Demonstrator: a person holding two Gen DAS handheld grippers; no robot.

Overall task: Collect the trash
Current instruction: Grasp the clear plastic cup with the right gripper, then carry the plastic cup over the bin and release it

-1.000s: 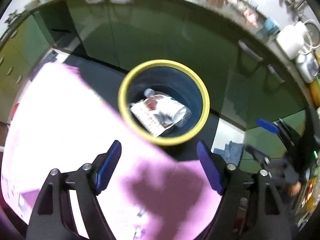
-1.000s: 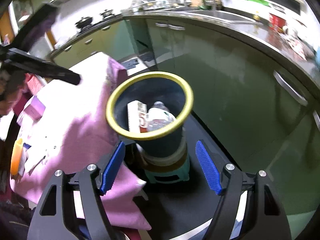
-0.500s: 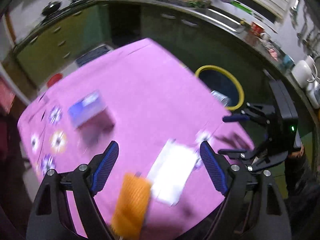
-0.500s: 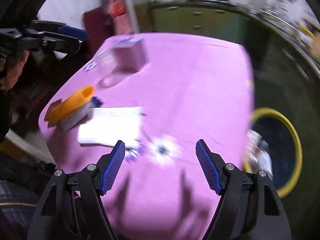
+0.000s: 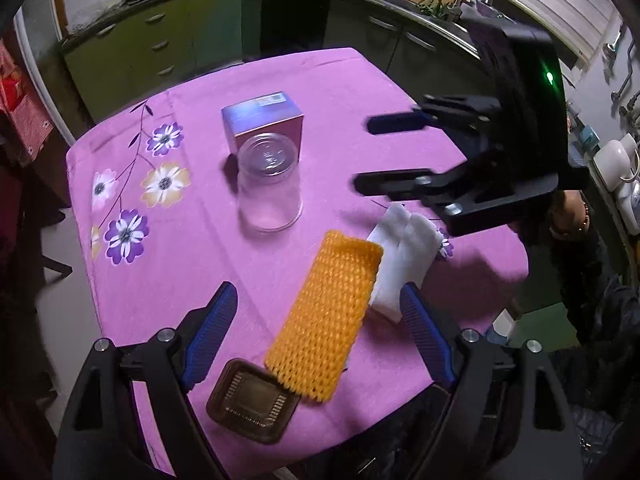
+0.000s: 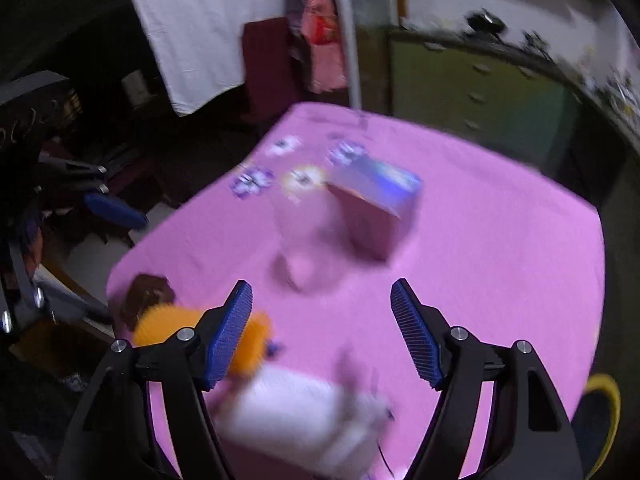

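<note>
Trash bin (image 6: 604, 408) now sits aside; both tongs, wide and empty, face the table (image 5: 360, 92).

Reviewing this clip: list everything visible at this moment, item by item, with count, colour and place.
tablecloth: one, pink with flower print, covering the table
box: one, purple-blue, far middle of table
jar: one, clear, just in front of the box
foam net sleeve: one, orange, near edge, overlapping the tray
tray: one, brown plastic, nearest edge
foam sheet: one, white, right of the sleeve
bin: one, yellow rim, beside the table
cabinets: green, behind the table
left gripper: black with blue pads, open, empty
right gripper: same, open, empty
</note>
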